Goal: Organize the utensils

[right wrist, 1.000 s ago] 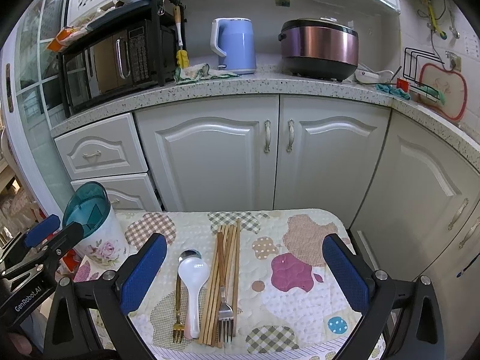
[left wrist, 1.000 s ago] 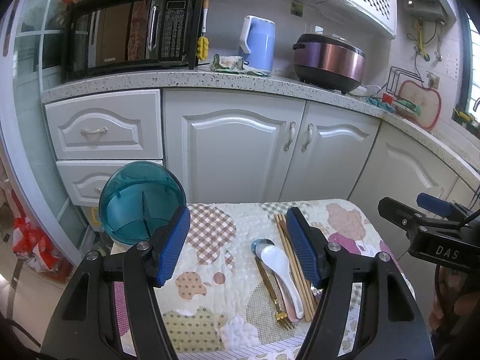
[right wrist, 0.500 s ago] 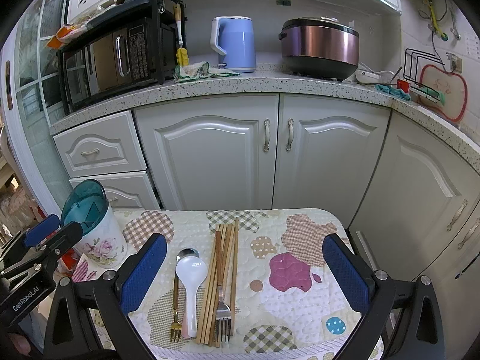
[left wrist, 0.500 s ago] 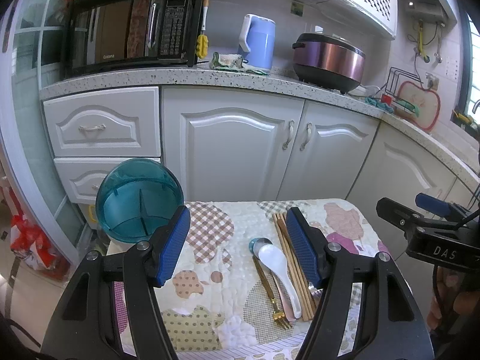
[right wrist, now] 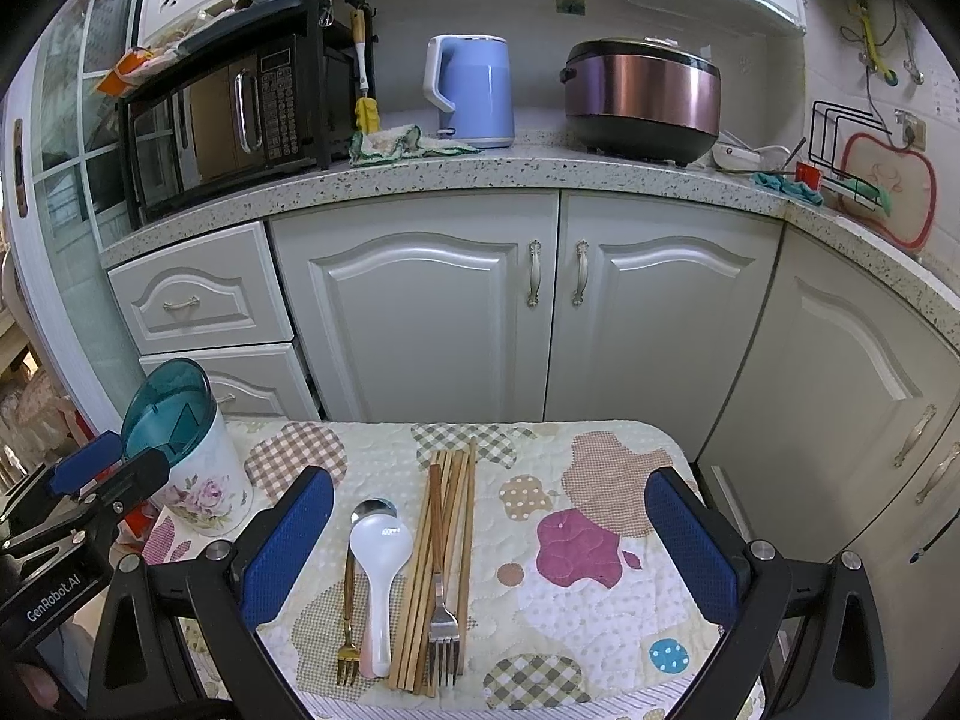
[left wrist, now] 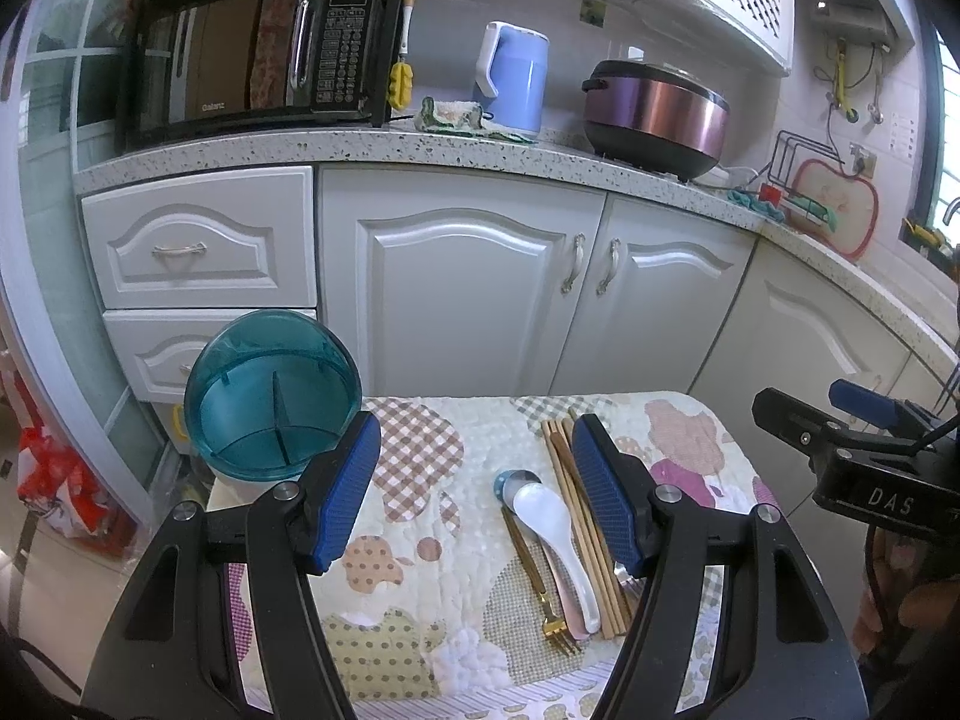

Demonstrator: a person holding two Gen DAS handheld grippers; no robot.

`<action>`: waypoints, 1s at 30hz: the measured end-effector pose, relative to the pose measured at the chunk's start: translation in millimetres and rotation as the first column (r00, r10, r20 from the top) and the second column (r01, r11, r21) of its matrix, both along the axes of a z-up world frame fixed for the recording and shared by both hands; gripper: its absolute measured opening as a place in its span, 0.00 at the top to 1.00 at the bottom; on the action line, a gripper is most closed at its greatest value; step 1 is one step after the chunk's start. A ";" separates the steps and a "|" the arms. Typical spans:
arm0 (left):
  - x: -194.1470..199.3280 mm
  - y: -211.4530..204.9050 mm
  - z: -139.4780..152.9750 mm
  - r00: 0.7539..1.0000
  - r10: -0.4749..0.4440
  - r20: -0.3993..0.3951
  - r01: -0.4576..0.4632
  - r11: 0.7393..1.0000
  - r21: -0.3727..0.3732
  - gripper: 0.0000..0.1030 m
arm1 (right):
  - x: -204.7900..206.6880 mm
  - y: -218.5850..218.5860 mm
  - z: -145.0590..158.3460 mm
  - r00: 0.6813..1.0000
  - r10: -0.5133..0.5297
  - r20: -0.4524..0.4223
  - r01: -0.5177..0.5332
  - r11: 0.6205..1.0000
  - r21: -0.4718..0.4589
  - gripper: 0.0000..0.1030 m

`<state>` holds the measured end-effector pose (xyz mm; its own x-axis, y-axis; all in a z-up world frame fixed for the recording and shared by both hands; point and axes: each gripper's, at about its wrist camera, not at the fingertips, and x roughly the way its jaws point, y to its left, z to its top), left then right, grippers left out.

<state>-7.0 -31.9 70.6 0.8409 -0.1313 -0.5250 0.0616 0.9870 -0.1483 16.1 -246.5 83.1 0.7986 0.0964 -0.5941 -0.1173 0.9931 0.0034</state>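
The left gripper (left wrist: pixel 474 492) hangs above the quilted cloth (left wrist: pixel 420 456), jaws spread and holding nothing; the right gripper (right wrist: pixel 489 546) hovers likewise, jaws spread wide and bare; the utensils lie side by side on the cloth between them: a gold fork (right wrist: pixel 347 618), a white spoon (right wrist: pixel 378 570) overlapping a metal spoon (right wrist: pixel 371 507), a bundle of chopsticks (right wrist: pixel 447 528), and a silver fork (right wrist: pixel 443 630) resting on the chopsticks; the holder (right wrist: pixel 201 480), floral with a teal divided top, stands at the cloth's left edge, well apart from the utensils.
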 end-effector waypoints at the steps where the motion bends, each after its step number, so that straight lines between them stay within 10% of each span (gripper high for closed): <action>1: 0.0 0.1 -0.2 1.000 -0.001 0.000 0.001 1.000 0.001 0.35 | 0.4 0.0 -0.1 1.000 0.000 0.000 0.000 1.000 0.000 0.00; 30: 11.2 2.0 -22.7 0.994 -0.054 -0.098 0.052 0.998 -0.024 0.35 | 6.1 1.3 -12.9 1.000 0.002 -0.008 -0.002 0.998 -0.066 0.00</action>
